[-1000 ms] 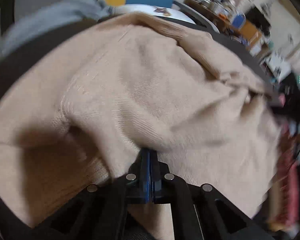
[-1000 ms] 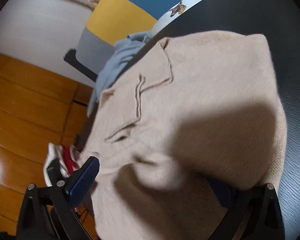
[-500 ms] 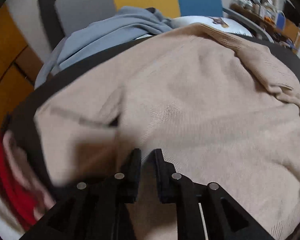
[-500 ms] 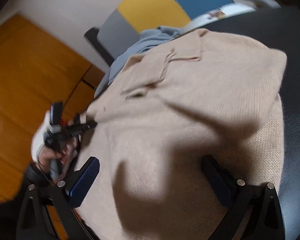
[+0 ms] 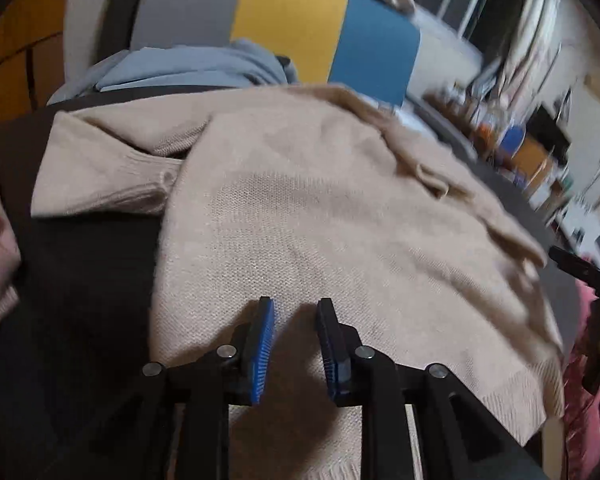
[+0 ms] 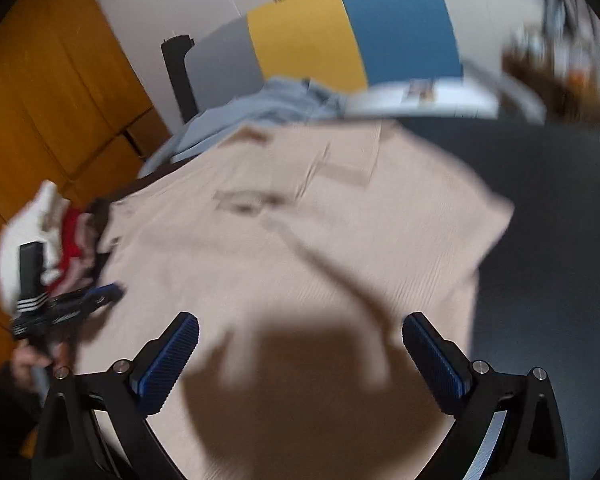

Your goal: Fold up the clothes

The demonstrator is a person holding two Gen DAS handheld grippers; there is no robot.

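A beige knit sweater (image 5: 320,208) lies spread on a dark round table (image 5: 84,264), one ribbed sleeve folded across its upper left. My left gripper (image 5: 295,308) hovers over its near part, jaws a little apart and empty. In the right wrist view the same sweater (image 6: 300,248) fills the middle. My right gripper (image 6: 300,332) is wide open above it and holds nothing. The left gripper also shows in the right wrist view (image 6: 100,294) at the sweater's left edge.
A light blue garment (image 5: 188,68) lies at the table's far edge, also in the right wrist view (image 6: 260,108). A red and white garment (image 6: 48,240) sits at the left edge. A grey, yellow and blue panel (image 5: 292,24) stands behind. Bare dark table (image 6: 548,220) lies right of the sweater.
My left gripper let go of the sweater and opened slightly, pulling back above it. The sweater has settled flatter on the table. My right gripper stayed wide open and lifted away.
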